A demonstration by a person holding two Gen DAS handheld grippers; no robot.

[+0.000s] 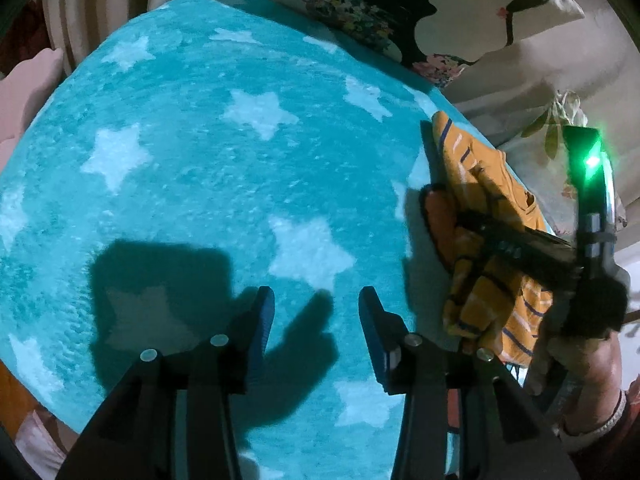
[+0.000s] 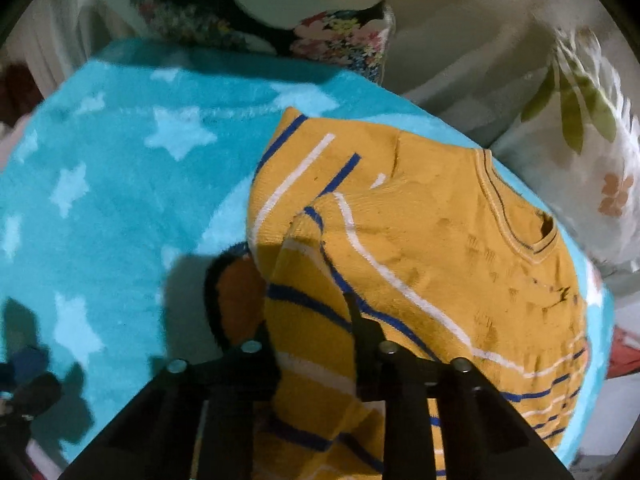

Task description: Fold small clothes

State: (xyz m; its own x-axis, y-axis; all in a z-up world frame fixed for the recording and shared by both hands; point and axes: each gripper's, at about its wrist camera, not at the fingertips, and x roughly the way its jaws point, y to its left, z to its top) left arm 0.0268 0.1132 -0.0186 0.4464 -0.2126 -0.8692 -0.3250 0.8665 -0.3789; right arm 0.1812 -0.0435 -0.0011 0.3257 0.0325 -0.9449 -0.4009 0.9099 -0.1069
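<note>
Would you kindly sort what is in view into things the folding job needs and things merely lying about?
For the job:
mustard knitted sweater with blue and white stripes
right gripper, shut on a sweater fold
left gripper, open
turquoise star-patterned fleece blanket

Lying about:
floral cushion
leaf-print bedding

The blanket [image 1: 200, 152] is bright turquoise with pale, almost white stars scattered all over it. The sweater [image 2: 420, 240] is mustard yellow with thin white and royal blue stripes, and its collar has a fine dark line running round it. There's an orange patch with a fuzzy black edge [image 2: 236, 292] peeking out beside the sweater. The pillow [image 1: 400, 12] behind is cream with a black silhouette print and multicoloured flowers. The bedsheet [image 2: 580, 128] is off-white with olive green leaves and a peach flower. The left gripper [image 1: 316, 320] is black with blue pads.
</note>
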